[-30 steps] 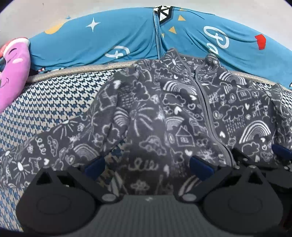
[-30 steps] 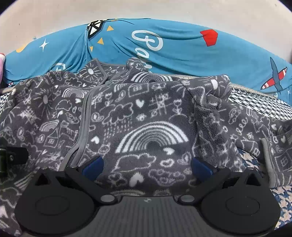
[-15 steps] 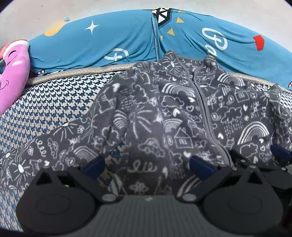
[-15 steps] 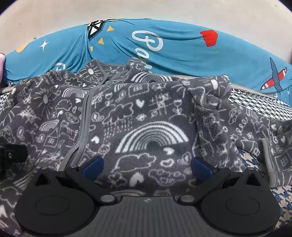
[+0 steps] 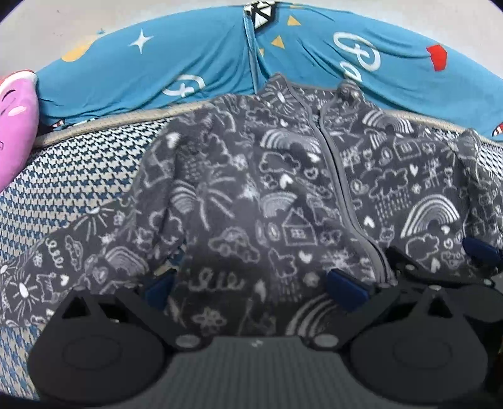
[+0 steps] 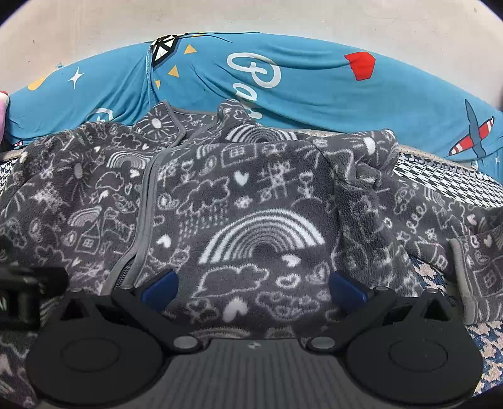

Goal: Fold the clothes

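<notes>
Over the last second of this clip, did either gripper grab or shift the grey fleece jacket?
Neither took hold. The left gripper drew back and tilted slightly, so the grey fleece jacket sits a little lower in its view; its fingers are spread open. The right gripper held its place, open over the rainbow print. The jacket lies spread on the houndstooth cover, unfolded, as before.

Pale wall [image 6: 283,15] behind houndstooth sofa [image 5: 72,170]

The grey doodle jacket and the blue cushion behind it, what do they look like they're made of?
Grey jacket: looks like fleece, with a fuzzy, matte nap showing at the sleeve folds. Blue cushion: probably a smooth, thin woven or jersey cover, with fine wrinkles and flat printed shapes.
</notes>
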Motion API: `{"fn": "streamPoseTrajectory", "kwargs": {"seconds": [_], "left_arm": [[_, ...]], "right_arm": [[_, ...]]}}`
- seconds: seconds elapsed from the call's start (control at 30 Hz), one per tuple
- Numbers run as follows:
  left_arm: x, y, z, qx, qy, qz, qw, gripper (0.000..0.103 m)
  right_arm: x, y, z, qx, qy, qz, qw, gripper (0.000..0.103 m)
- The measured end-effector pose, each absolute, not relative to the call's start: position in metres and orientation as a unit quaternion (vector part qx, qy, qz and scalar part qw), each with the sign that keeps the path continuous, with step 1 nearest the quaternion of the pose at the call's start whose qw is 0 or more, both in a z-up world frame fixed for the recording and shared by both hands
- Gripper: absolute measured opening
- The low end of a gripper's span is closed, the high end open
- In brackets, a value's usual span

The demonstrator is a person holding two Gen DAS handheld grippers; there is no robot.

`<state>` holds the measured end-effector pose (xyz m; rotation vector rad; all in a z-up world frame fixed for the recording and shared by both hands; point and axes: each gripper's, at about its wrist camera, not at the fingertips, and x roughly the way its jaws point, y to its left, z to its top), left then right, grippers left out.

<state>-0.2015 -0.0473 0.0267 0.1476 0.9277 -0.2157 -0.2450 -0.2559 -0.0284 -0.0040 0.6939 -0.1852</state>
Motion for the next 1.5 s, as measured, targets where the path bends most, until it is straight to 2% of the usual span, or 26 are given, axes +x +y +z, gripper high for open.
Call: {"fn": "streamPoseTrajectory", "kwargs": {"seconds": [1.5], "left_arm": [[-0.2059, -0.0512, 0.0306, 0.070, 0.443, -0.114, 0.886, 0.103]], "right_arm": [[-0.2447, -0.2546, -0.0301, -0.003, 0.337, -0.090, 0.937, 0.103]]}}
